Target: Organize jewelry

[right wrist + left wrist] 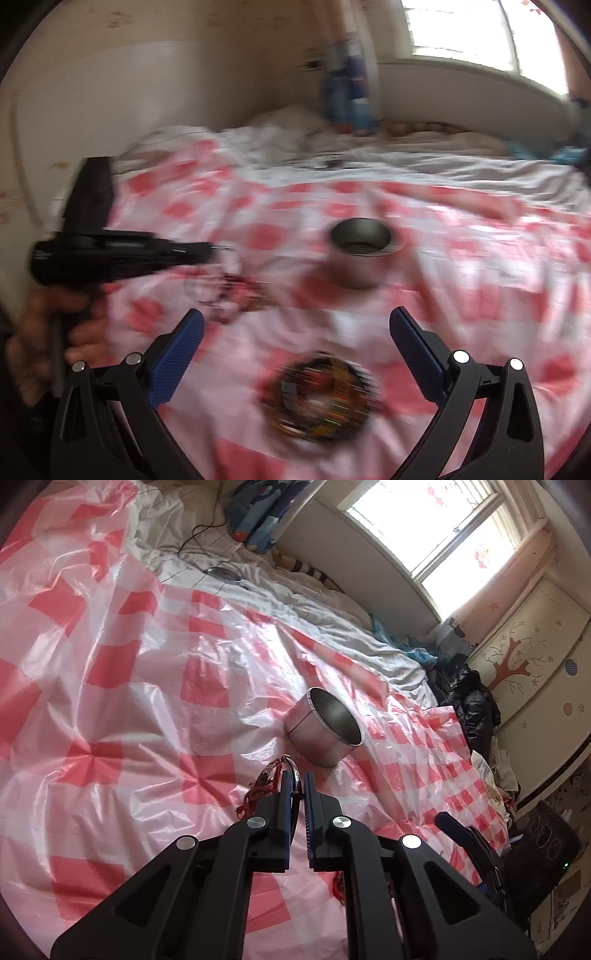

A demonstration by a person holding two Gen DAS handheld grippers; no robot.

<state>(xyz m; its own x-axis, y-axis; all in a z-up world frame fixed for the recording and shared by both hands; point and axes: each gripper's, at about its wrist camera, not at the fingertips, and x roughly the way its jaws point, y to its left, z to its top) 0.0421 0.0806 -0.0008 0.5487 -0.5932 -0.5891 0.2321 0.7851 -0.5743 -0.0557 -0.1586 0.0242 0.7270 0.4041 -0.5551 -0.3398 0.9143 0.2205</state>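
A: What is the left gripper (296,775) holding?

B: Its jaws are nearly together, pinched on a silver ring (292,780) with red cord jewelry (264,782) hanging beside it. The fingers cover most of the ring, so its full shape is hard to read.

A: And the metal tin (324,732)?

B: It stands open on the red-checked plastic sheet (110,709), just beyond the left fingertips. Its inside is in shadow; I cannot tell what lies in it.

A: The right gripper (295,328)?

B: Spread wide, nothing between the blue pads (177,362). That whole view is smeared by motion. A multicoloured beaded bangle (317,398) lies on the sheet between its arms, its details blurred.

A: Anything else?

B: At the left of the right view, a hand (48,332) grips the left tool, partly cut off by the edge.
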